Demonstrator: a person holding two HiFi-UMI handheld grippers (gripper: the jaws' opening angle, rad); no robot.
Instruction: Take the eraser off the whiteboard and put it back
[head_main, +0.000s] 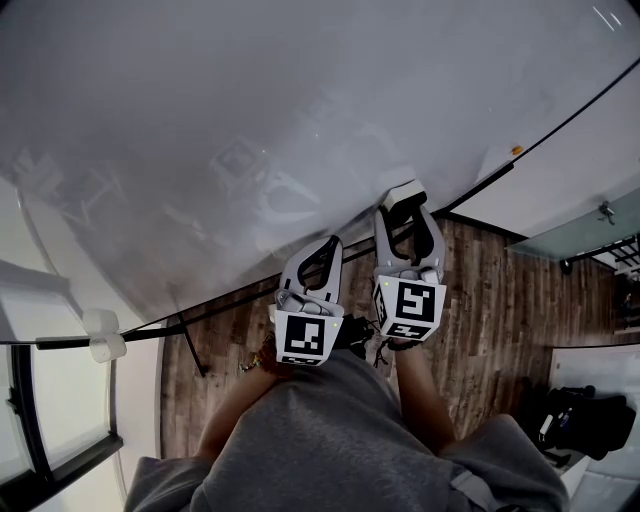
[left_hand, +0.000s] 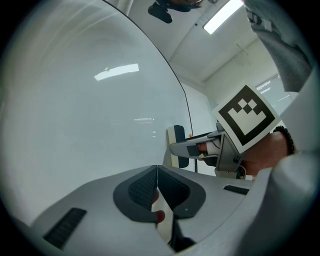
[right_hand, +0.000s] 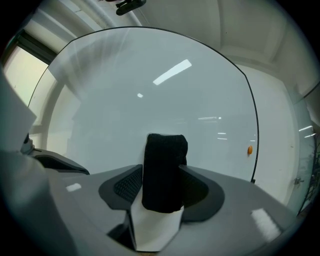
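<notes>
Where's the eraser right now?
In the right gripper view, the eraser is held between the right claw's jaws, facing the whiteboard near its lower edge.

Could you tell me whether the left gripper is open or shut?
Shut. In its own view, the left gripper has its two pads meeting along one line, with nothing between them.

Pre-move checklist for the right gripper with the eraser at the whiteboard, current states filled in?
1. Jaws of right gripper around eraser: ok.
2. Pads touching both sides of the eraser: ok, as far as the right gripper view shows.
3. Felt face toward the whiteboard: ok.
4. Felt in contact with the whiteboard: cannot tell.
5. Jaws of left gripper together, nothing held: ok.
6. The left gripper apart from the eraser: ok.
</notes>
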